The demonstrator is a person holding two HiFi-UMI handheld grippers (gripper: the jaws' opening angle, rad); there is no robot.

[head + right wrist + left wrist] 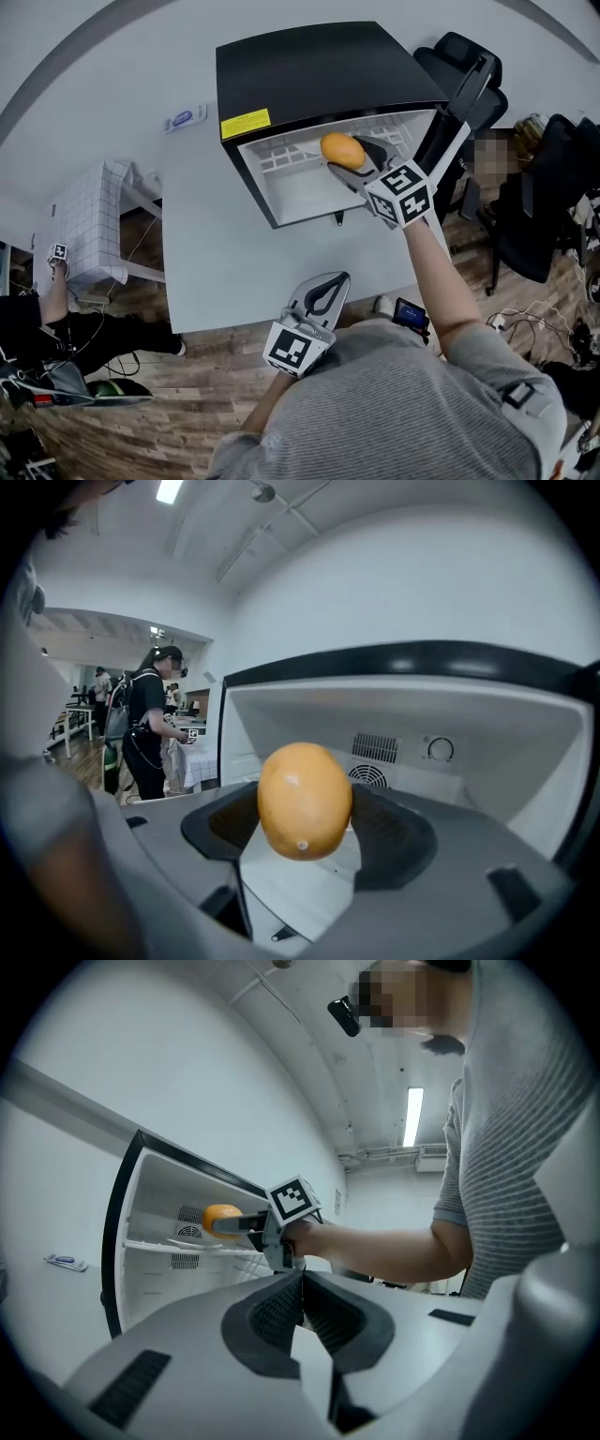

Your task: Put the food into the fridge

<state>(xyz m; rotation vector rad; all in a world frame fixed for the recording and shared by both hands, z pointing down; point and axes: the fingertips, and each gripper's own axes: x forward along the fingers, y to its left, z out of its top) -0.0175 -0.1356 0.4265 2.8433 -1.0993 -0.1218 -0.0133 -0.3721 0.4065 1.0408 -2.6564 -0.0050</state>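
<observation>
A small black fridge (309, 66) stands open on the grey table (216, 262), showing its white inside (394, 724). My right gripper (349, 159) is shut on an orange fruit (342, 150) and holds it just inside the fridge's opening. In the right gripper view the fruit (304, 800) sits between the dark pads, in front of the back wall's vent. From the left gripper view the fruit (221, 1218) shows above the wire shelf (187, 1249). My left gripper (323, 292) rests near the table's front edge, jaws closed together with nothing in them.
The fridge door (459, 103) stands open to the right. Black office chairs (534, 206) stand right of the table. A white gridded box (89, 225) sits at the left. A dial and vent (439, 750) mark the fridge's back wall. A person (150, 724) stands far left.
</observation>
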